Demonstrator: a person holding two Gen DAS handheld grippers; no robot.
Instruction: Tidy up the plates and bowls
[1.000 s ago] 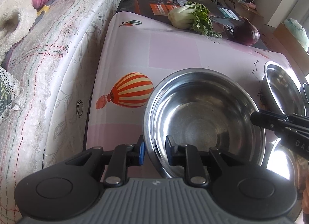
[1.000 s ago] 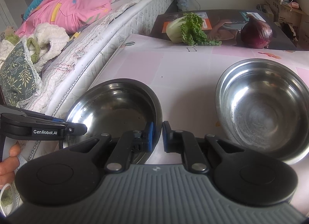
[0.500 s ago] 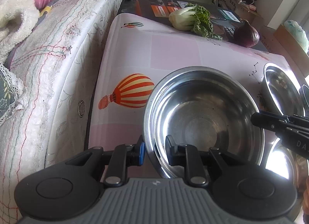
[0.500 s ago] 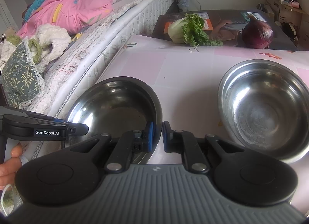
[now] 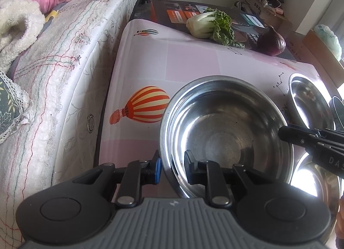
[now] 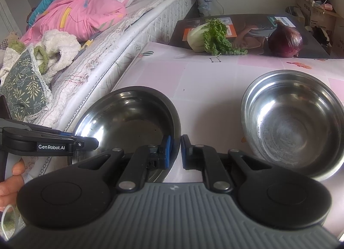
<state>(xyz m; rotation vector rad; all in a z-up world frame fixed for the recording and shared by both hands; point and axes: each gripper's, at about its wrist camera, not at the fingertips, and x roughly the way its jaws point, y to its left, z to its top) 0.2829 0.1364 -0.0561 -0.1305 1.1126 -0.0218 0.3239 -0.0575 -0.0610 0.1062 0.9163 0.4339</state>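
Note:
A large steel bowl [image 5: 225, 130] is held over the pink balloon-print tablecloth [image 5: 189, 64] by both grippers. My left gripper [image 5: 172, 165] is shut on its near left rim, one finger inside and one outside. My right gripper [image 6: 175, 152] is shut on the opposite rim of the same bowl [image 6: 129, 115]. In the left wrist view the right gripper [image 5: 283, 134] reaches in from the right; in the right wrist view the left gripper [image 6: 94, 142] reaches in from the left. A second steel bowl [image 6: 296, 124] stands empty to the right. I cannot tell whether the held bowl touches the table.
A mattress [image 5: 64, 66] with bedding runs along the table's left edge. A bok choy [image 6: 210, 36] and a red onion [image 6: 286, 41] lie at the far edge on a dark box. Another shiny steel vessel [image 5: 311, 182] shows at the near right. A hand [image 6: 10, 180] holds the left gripper.
Both grippers keep their hold on the bowl's rim. The views have drifted only very slightly; nothing was let go or picked up.

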